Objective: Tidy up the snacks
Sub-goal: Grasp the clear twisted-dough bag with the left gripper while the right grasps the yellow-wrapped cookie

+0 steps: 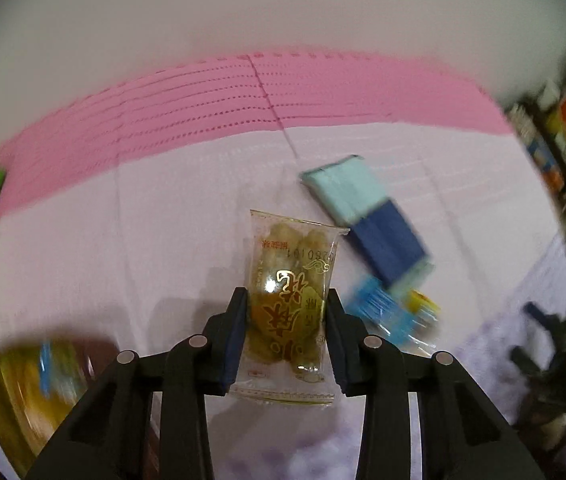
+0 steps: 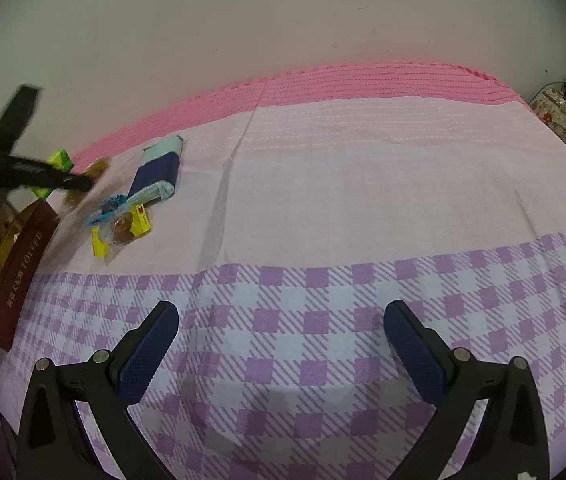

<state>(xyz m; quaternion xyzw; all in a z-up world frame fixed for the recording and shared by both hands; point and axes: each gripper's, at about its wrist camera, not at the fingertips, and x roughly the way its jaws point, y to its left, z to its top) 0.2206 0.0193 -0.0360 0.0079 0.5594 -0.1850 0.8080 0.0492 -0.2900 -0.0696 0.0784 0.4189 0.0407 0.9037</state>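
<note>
Clear golden-printed snack packet [image 1: 289,304] pinched in left claw [image 1: 286,334] near dark-red toffee box [image 2: 19,258] — still unsorted beyond: blue-and-teal packet [image 2: 158,168], small candies [image 2: 121,224]; right claw [image 2: 281,344] spread, idle.

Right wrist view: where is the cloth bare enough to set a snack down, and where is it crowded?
Bare: the pale band and purple checks right of the centre crease. Crowded: the left edge, around the blue pouch, loose candies, toffee box and left gripper.
</note>
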